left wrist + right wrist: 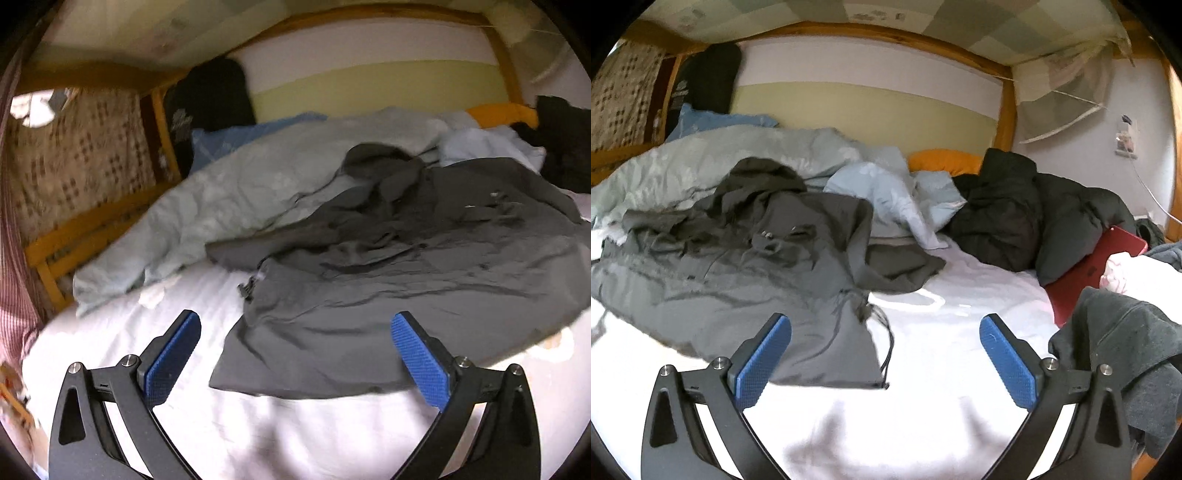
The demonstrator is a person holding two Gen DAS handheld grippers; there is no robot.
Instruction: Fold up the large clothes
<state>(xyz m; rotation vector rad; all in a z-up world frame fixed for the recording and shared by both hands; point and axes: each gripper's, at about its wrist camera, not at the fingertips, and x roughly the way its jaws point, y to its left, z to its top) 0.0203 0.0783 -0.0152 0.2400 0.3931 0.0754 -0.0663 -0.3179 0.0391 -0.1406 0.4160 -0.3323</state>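
Left wrist: your left gripper (295, 334) and right gripper (885, 334) gape empty; jacket (388, 258) lies crumpled on the bed (258, 435), so probably regrasp next.

A plain dark grey jacket (388, 266) lies mid-frame on a white sheet (288, 424). Behind it, a pale grey-green duvet (221, 192). Upper left, a beige curtain (74, 155) with brown checks. Orange pillow (945, 159) and black coat (1015, 206) upper right. A red laptop (1086, 273) at right.
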